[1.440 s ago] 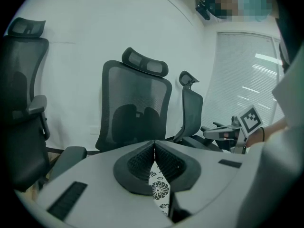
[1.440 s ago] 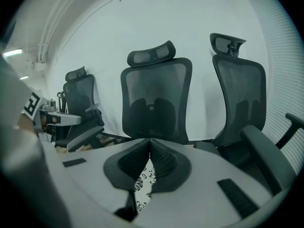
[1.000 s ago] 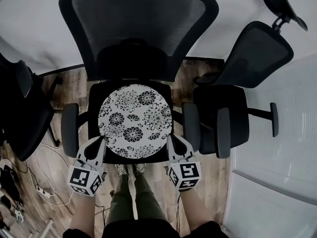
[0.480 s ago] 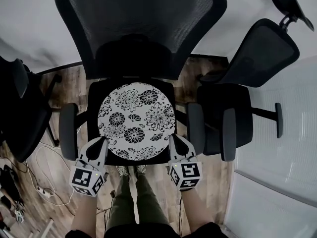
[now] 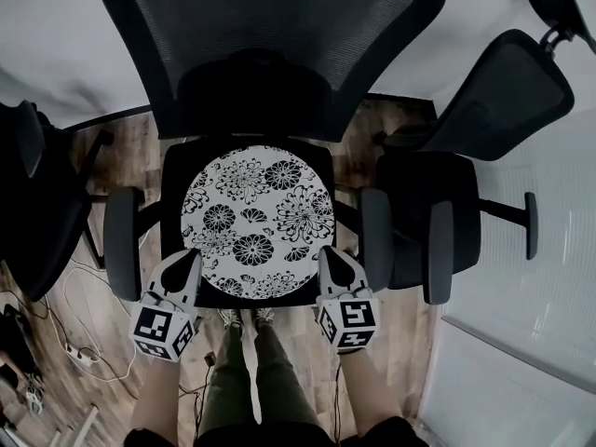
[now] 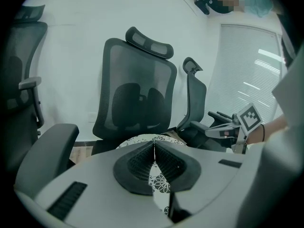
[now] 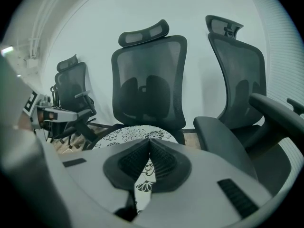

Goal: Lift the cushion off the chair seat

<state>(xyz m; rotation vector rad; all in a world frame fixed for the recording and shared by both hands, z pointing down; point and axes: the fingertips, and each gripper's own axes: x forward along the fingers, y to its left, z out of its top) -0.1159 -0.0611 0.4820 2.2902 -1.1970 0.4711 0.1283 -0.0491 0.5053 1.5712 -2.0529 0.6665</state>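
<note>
Cushion [image 5: 257, 220], round, floral-printed, is lying flat on the chair seat [image 5: 175, 180], with its near rim sitting just ahead of and below the tips of both grippers. Left gripper [image 5: 189, 259] and right gripper [image 5: 329, 254] are each showing jaws pressed fully together with nothing between them, one standing at either end of that rim. Risk, as judged: shut tips meeting the rim are likely shoving the cushion toward the backrest [image 5: 270, 35] or skidding over its top rather than catching it, and uneven bites are liable to be tipping it sideways against an armrest [image 5: 123, 243].
</note>
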